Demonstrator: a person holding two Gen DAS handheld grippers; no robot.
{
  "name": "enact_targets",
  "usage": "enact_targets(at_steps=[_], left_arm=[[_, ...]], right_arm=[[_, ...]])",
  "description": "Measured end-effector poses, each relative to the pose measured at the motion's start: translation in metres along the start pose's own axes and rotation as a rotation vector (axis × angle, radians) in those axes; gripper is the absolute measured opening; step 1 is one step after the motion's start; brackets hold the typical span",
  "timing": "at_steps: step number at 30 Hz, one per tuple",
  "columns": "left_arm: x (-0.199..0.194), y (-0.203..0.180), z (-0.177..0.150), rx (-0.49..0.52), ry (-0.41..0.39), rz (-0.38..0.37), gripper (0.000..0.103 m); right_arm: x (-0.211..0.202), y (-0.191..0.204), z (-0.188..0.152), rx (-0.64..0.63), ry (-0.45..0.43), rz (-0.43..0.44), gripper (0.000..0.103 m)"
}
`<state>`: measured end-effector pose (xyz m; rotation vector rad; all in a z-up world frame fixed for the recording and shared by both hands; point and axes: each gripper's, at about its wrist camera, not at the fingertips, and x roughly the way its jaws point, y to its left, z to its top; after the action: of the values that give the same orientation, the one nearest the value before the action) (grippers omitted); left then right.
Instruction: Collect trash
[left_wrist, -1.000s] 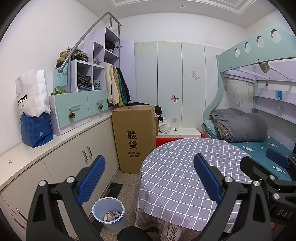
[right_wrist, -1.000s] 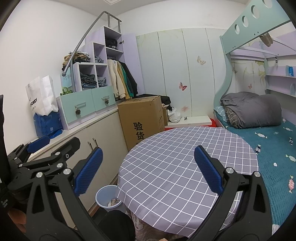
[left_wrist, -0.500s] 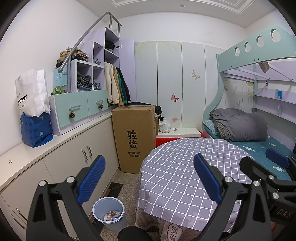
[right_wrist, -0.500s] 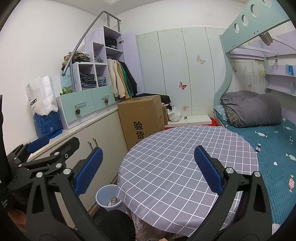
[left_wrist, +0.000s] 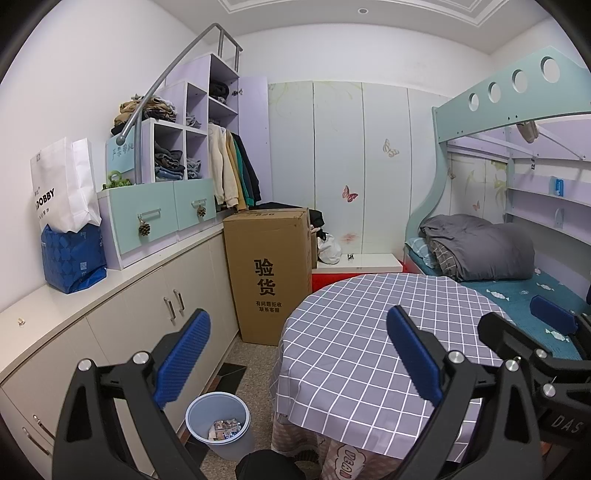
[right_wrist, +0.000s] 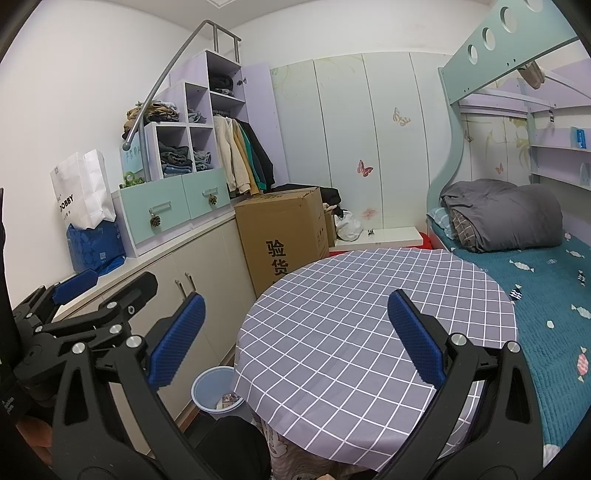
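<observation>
Checked tablecloth (left_wrist: 354, 332) on round table, bin (left_wrist: 218, 424) beside, bunk bed (right_wrist: 535, 266)

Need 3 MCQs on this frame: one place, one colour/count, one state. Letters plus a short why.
1. Where is the bin?
A. on the bed
B. on the floor between cabinets and table
C. on the table
2. The table cloth is:
A. grey with a white grid
B. plain red
C. green striped
3. The left gripper and right gripper are:
A. both shut
B. one holding trash
C. both open, empty

Answers: B, it stands on the floor by the cabinets; A, white lines on grey; C, jaws wide apart with nothing between.
</observation>
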<state>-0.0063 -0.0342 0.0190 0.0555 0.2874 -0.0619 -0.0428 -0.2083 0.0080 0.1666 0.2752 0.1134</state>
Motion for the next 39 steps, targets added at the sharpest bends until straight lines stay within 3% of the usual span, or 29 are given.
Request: enact_targets(at_steps=[32, 39], left_arm=[[0.003, 0.007, -0.004, 0.005, 0.009, -0.006, 0.094], [0.032, 0.010, -0.011, -0.001, 0.070, -0.013, 0.094]], right_arm=[[0.006, -0.003, -0.002, 0.006, 0.012, 0.005, 0.097], [0.028, -0.013, -0.006, 0.008, 0.045, -0.011, 0.097]])
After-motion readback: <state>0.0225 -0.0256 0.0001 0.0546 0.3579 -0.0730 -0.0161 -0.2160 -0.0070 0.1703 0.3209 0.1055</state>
